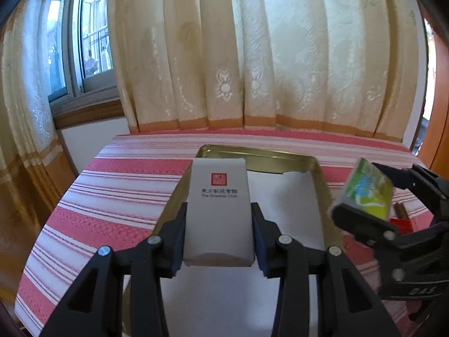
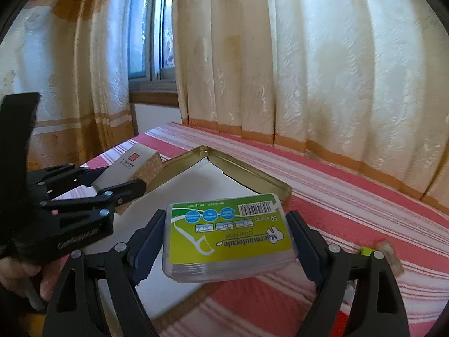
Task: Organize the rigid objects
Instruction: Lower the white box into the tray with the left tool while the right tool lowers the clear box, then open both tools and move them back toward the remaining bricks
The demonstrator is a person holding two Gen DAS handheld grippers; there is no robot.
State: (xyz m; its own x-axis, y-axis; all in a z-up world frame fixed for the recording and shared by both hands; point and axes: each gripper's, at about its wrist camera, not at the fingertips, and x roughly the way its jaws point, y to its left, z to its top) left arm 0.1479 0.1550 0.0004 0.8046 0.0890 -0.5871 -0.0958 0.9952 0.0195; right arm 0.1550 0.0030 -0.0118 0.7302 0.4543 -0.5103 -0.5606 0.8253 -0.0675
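My left gripper (image 1: pixel 219 219) is shut on a white box with a red seal (image 1: pixel 219 210), held above the gold tin tray (image 1: pixel 318 185) lined with white paper. The same box (image 2: pixel 123 168) shows at the left of the right wrist view, in the left gripper (image 2: pixel 127 181). My right gripper (image 2: pixel 226 233) is shut on a clear floss-pick case with a green label (image 2: pixel 230 236), held over the tray's (image 2: pixel 252 177) near corner. From the left wrist view that case (image 1: pixel 364 191) hangs at the right in the right gripper (image 1: pixel 362 193).
The tray lies on a surface covered in red-and-white striped cloth (image 1: pixel 118 196). Cream curtains (image 1: pixel 252 56) and a window (image 1: pixel 78 42) stand behind. A small green-and-clear item (image 2: pixel 384 252) lies on the cloth at right. A hand (image 2: pixel 25 275) holds the left gripper's handle.
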